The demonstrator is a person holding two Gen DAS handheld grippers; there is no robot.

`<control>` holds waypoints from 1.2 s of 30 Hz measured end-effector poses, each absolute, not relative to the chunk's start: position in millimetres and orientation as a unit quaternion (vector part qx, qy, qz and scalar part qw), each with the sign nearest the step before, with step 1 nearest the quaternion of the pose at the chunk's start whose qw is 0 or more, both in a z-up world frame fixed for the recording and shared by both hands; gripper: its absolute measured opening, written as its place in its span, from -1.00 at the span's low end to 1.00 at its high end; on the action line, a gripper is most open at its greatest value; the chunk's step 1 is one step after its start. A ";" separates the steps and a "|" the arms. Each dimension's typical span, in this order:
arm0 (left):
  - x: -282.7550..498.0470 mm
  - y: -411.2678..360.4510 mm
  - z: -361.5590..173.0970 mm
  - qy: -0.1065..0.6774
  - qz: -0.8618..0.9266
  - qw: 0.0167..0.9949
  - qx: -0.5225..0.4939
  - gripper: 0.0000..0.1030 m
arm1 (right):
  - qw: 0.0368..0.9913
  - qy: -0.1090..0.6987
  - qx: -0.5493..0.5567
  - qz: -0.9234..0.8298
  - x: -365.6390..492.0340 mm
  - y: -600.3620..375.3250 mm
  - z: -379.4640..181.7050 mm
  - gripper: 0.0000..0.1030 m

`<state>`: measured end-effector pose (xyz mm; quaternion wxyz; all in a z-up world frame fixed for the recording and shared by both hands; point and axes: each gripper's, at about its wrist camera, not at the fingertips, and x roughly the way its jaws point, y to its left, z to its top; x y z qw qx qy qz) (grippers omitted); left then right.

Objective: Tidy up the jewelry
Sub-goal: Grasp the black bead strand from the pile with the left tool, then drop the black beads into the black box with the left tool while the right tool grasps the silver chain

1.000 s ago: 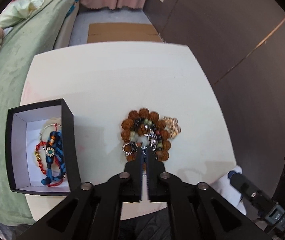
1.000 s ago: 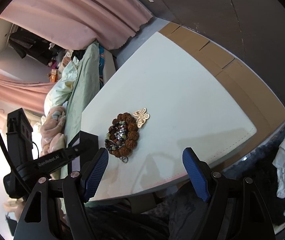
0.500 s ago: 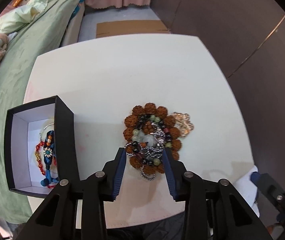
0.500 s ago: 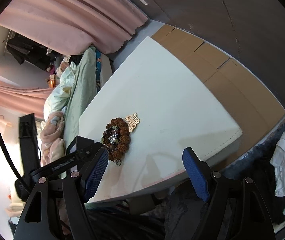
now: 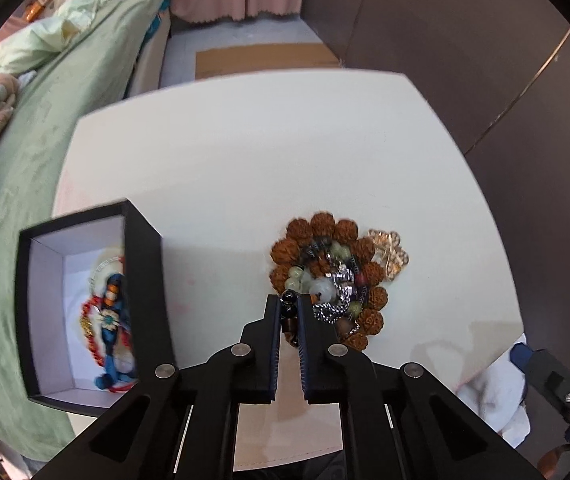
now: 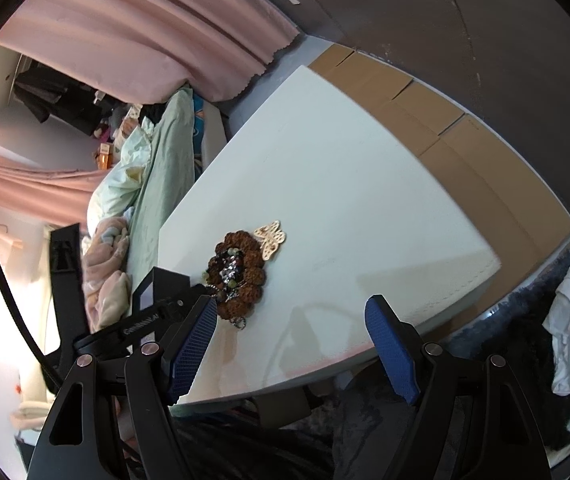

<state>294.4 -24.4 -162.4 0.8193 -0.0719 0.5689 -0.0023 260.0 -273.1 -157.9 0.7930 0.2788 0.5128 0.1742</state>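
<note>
Left wrist view: lower centre, the left gripper (image 5: 289, 312) has its fingers clamped on a dark-beaded bracelet (image 5: 289, 312) at the near edge of the jewelry pile on the white surface (image 5: 245, 168). Lift slowly so neighbouring strands drop free, then carry it to the black open box (image 5: 143, 264) at left. The right gripper (image 6: 291, 344) hovers with fingers wide apart, empty.

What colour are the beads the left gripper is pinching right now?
Glossy black, with a brownish one below, on the bead strand between the left gripper fingers; clearest in the left wrist view.

black box's (image 5: 147, 292) near wall hides part of the bracelets (image 5: 111, 316) left of the left tool (image 5: 289, 304); everything there's motion-blurred.
</note>
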 end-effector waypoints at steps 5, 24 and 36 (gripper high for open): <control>287.8 -14.7 -141.4 0.552 -0.019 0.829 -0.085 -0.84 | 0.791 0.516 0.268 0.192 267.6 -251.5 -155.7 0.50; 269.3 20.5 -83.9 0.498 -0.031 0.859 -0.113 -0.84 | 0.773 0.559 0.189 0.233 313.7 -162.6 -166.9 -0.28; 261.4 48.1 -73.7 0.484 -0.020 0.865 -0.128 -0.84 | 0.771 0.604 0.053 0.194 331.4 -123.2 -185.0 -0.49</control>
